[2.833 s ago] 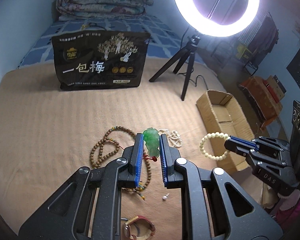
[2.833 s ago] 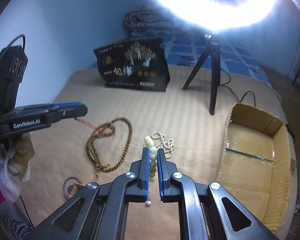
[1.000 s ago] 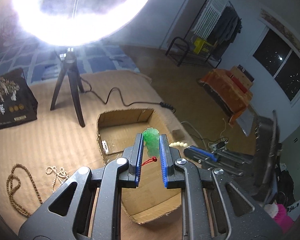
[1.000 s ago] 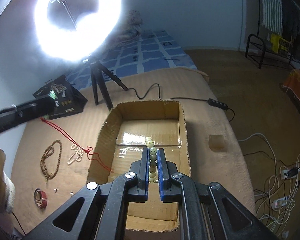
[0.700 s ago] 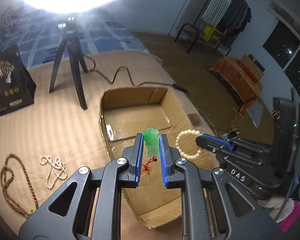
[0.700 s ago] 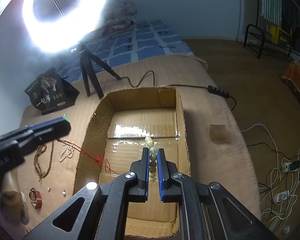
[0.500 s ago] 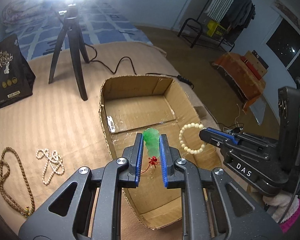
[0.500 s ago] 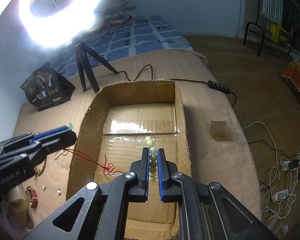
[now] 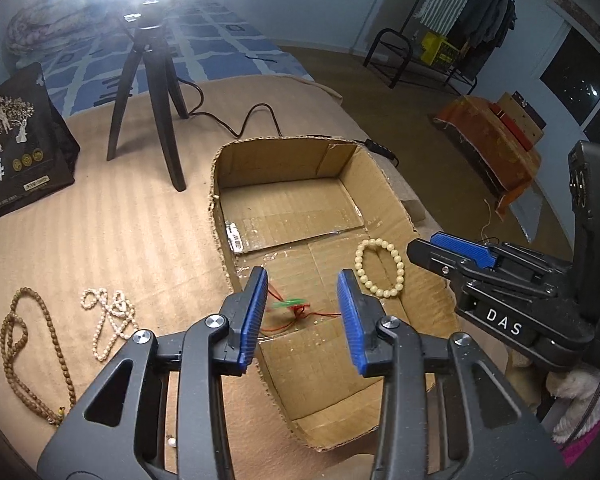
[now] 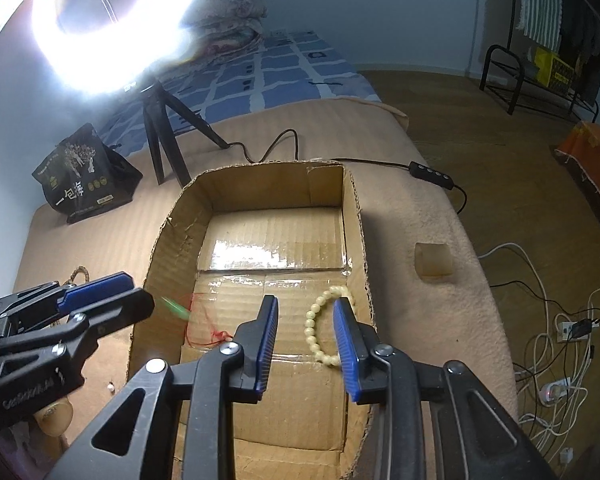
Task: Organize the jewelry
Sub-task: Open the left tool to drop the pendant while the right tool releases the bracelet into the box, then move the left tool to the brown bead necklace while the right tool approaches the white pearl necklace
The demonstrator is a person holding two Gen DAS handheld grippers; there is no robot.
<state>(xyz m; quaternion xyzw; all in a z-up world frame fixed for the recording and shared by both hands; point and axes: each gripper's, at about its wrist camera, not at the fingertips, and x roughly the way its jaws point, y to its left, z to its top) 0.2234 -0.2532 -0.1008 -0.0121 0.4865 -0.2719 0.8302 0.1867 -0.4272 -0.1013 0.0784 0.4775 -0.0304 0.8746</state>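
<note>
My left gripper [image 9: 302, 310] is open above the open cardboard box [image 9: 220, 184]. The green jade pendant [image 9: 288, 303] with its red cord is blurred below the jaws, free of them, over the box floor. My right gripper [image 10: 305, 334] is open too. The cream bead bracelet [image 10: 324, 326] is loose between its fingers over the box [image 10: 356, 216] and also shows in the left wrist view [image 9: 380, 269]. The left gripper shows in the right wrist view [image 10: 140, 300] with the pendant [image 10: 176, 307] blurred just past its tip.
On the tan blanket left of the box lie a brown bead necklace [image 9: 20, 344] and a pearl necklace [image 9: 110, 318]. A black tripod [image 9: 148, 96] under the ring light and a black snack bag [image 9: 16, 144] stand behind. A cable [image 10: 432, 170] runs off the bed's right edge.
Both grippers have opened over the box. The green pendant and the cream bracelet have left the jaws and are dropping into the box. Earlier both were carried from the blanket.
</note>
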